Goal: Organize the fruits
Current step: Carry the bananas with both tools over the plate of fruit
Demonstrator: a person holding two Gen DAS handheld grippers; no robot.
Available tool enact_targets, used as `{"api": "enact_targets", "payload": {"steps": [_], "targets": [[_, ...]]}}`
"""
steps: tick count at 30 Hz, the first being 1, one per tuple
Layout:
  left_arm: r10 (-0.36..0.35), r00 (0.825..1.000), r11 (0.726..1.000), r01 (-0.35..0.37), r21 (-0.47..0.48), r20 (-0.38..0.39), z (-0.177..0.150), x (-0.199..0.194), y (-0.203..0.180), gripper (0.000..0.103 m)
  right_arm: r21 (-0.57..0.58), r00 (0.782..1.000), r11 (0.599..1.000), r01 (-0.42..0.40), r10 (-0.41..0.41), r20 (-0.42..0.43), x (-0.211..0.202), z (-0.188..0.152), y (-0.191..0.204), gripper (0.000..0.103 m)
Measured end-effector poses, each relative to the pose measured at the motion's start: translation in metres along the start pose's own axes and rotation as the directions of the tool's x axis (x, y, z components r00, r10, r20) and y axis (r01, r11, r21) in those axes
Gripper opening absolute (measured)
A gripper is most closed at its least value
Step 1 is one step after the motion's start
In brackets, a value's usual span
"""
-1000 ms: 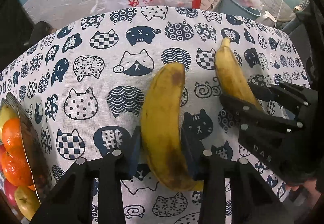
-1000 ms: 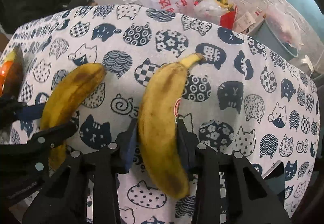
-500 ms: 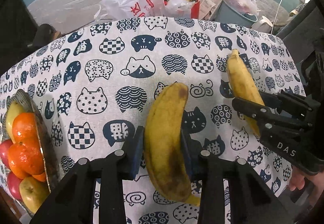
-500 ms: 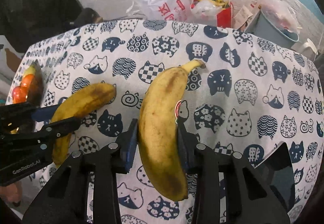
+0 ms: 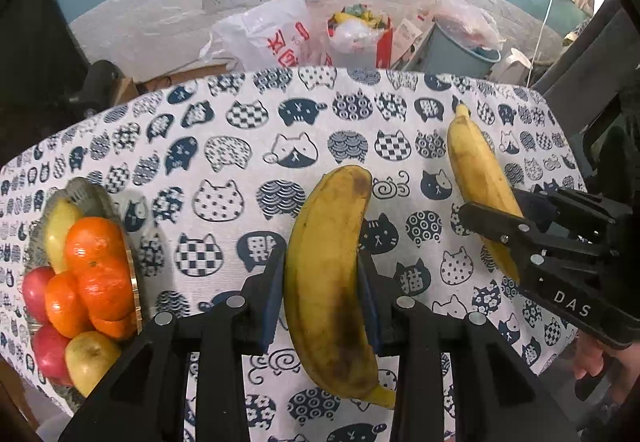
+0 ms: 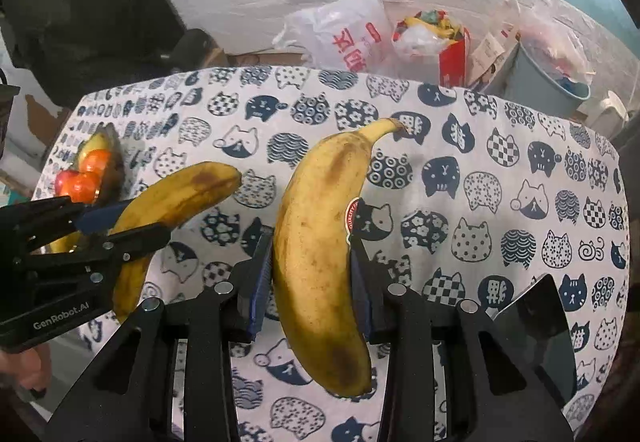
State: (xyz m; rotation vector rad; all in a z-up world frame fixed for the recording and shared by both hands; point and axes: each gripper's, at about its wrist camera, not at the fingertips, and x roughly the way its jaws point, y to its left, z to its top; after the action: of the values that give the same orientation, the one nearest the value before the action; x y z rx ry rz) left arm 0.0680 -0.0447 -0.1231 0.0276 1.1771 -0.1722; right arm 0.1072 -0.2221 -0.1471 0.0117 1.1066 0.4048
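My left gripper (image 5: 322, 278) is shut on a brown-spotted banana (image 5: 328, 266), held above the cat-print tablecloth (image 5: 224, 170). My right gripper (image 6: 312, 278) is shut on a second banana (image 6: 320, 242) with a sticker on its side. In the left wrist view that second banana (image 5: 480, 178) shows at the right inside the other gripper (image 5: 516, 226). In the right wrist view the first banana (image 6: 176, 210) shows at the left in the other gripper (image 6: 120, 226). A fruit dish (image 5: 134, 282) with oranges, apples and pears sits at the table's left edge.
Past the table's far edge lie a white plastic bag (image 5: 272, 38), a red bag of rubbish (image 5: 360, 34) and a grey bin (image 5: 460, 50) against a white wall with sockets. A dark flat object (image 6: 536, 334) lies at the table's near right. A hand (image 5: 592, 358) holds the right gripper.
Both grippers have risen with their bananas, so the table looks smaller and more of the fruit dish and floor shows. Both grips are unchanged.
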Motion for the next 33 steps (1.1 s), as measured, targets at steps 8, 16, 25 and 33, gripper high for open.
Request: {"api": "enact_targets", "payload": {"steps": [8,16,25,33], "targets": [[0.02,0.997,1.0,-0.019,-0.019,0.07,-0.003,-0.04,0.011,0.035,-0.028,0.999,0.999,-0.035,0.036,0.032,-0.019,0.007,0.023,0.034],[0.043,0.992,0.998,-0.037,-0.048,0.117,-0.013,-0.069,0.03,0.035,-0.066,0.996,0.995,-0.07,0.074,0.057,-0.033,0.014,0.051,0.034],[0.079,0.984,0.994,-0.066,-0.087,0.159,-0.024,-0.094,0.061,0.035,-0.12,0.99,0.986,-0.119,0.127,0.064,-0.037,0.026,0.095,0.034],[0.096,0.981,0.984,-0.069,-0.163,0.166,-0.034,-0.104,0.099,0.035,-0.164,0.985,0.974,-0.157,0.167,0.049,-0.029,0.036,0.135,0.034]]}}
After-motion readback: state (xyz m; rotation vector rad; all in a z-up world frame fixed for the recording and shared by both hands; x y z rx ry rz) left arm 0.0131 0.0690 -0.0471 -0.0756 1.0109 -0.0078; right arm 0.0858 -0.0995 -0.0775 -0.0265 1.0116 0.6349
